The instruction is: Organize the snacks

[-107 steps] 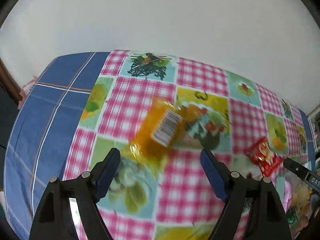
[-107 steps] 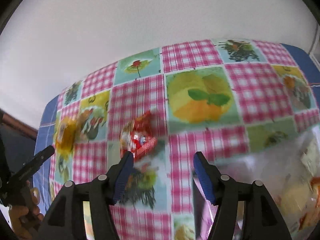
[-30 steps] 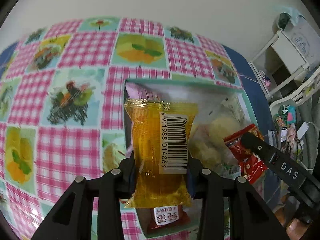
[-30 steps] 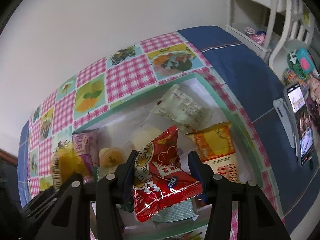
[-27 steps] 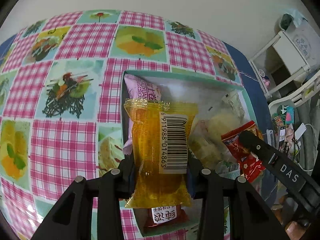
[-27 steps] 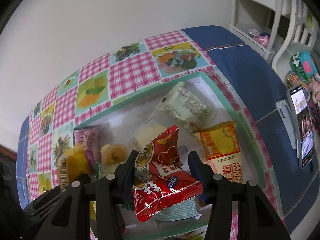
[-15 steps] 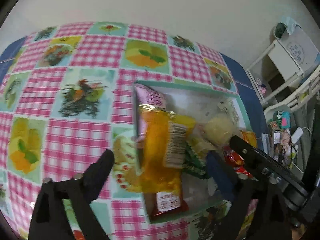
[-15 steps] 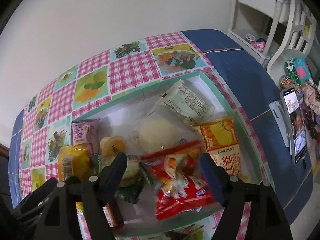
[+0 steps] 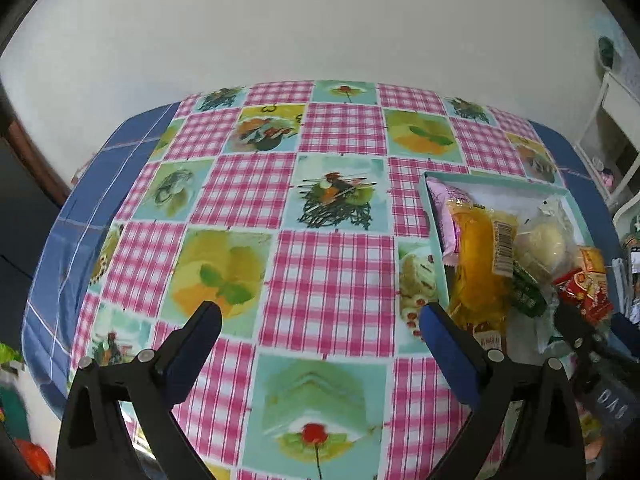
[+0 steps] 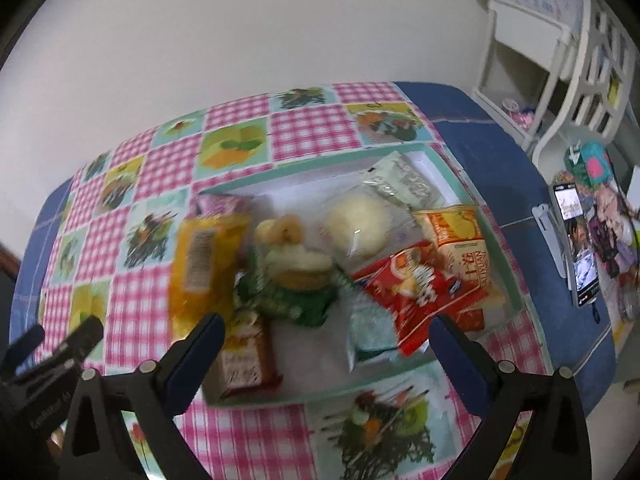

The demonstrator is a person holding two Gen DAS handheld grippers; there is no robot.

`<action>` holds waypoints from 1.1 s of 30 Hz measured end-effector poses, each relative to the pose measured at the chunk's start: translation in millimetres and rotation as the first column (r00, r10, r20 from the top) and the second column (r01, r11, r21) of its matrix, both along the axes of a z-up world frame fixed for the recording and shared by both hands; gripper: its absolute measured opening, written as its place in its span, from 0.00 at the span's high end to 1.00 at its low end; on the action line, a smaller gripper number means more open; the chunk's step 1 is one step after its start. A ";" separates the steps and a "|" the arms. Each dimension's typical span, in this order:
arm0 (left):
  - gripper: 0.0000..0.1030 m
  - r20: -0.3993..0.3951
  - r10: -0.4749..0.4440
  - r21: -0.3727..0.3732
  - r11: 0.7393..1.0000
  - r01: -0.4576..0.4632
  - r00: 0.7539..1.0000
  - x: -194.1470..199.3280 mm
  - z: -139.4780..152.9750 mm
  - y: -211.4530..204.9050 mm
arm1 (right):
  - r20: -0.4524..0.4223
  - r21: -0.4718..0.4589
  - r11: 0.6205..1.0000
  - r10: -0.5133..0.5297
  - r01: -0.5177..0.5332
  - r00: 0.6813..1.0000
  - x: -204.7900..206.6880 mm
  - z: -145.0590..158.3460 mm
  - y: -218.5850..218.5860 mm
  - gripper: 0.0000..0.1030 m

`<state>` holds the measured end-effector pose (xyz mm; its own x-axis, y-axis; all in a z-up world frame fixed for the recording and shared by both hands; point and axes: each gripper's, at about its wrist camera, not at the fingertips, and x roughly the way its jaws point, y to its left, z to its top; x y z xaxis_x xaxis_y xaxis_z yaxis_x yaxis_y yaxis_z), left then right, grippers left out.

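Left claw [image 9: 320,322]: jaws opening, nothing between, over the checked worktop [image 9: 328,272]. Right claw [image 10: 326,330]: jaws opening, empty, above the teal tray [image 10: 452,172]. Orange packet [image 10: 204,264] at tray's 9 o'clock; red packet [image 10: 420,288] at 4 o'clock.

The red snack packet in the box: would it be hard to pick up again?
Probably not heavy: the red snack packet looks like a thin, puffy foil pouch. Its glossy film may be slippery and would likely crumple under a gripper. It lies flat on other snacks in the box, so it should not roll.
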<state>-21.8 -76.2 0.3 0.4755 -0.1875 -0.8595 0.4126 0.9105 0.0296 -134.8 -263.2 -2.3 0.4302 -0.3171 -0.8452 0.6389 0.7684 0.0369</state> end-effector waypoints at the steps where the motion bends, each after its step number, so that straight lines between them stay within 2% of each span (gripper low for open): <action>1: 0.04 -0.002 0.008 -0.010 1.000 -0.008 1.000 -2.2 0.8 5.5 | 0.001 -0.004 1.000 0.008 -0.008 1.000 -0.9 0.5 4.7 0.00; 9: 0.04 -0.033 0.066 -0.002 0.998 -0.066 0.997 -14.6 -7.9 27.1 | -0.035 -0.028 0.997 0.075 -0.076 0.997 -4.6 -3.3 31.7 0.00; 11: 0.04 -0.023 0.075 0.032 0.997 -0.075 0.997 -15.7 -9.1 26.9 | -0.042 -0.036 0.996 0.081 -0.082 0.996 -4.1 -3.0 33.8 0.00; 15: 0.04 -0.016 0.074 0.067 0.995 -0.072 0.997 -17.9 -10.4 25.1 | -0.045 -0.042 0.995 0.090 -0.092 0.995 -2.6 -2.8 36.2 0.00; 19: 0.04 -0.043 0.075 0.094 0.993 -0.071 0.996 -16.0 -15.7 24.9 | -0.035 -0.038 0.995 0.092 -0.093 0.995 -2.8 -1.5 36.2 0.00; 33: 0.04 -0.032 0.062 0.115 0.992 -0.058 0.998 -15.6 -13.3 19.4 | -0.042 -0.043 0.996 0.082 -0.083 0.996 -1.0 -2.7 33.6 0.00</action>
<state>-37.4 -56.8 -13.0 0.4517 -0.0593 -0.8902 0.3598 0.9252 0.1209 -135.8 -229.5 -5.0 0.4226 -0.3196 -0.8481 0.5736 0.8188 -0.0227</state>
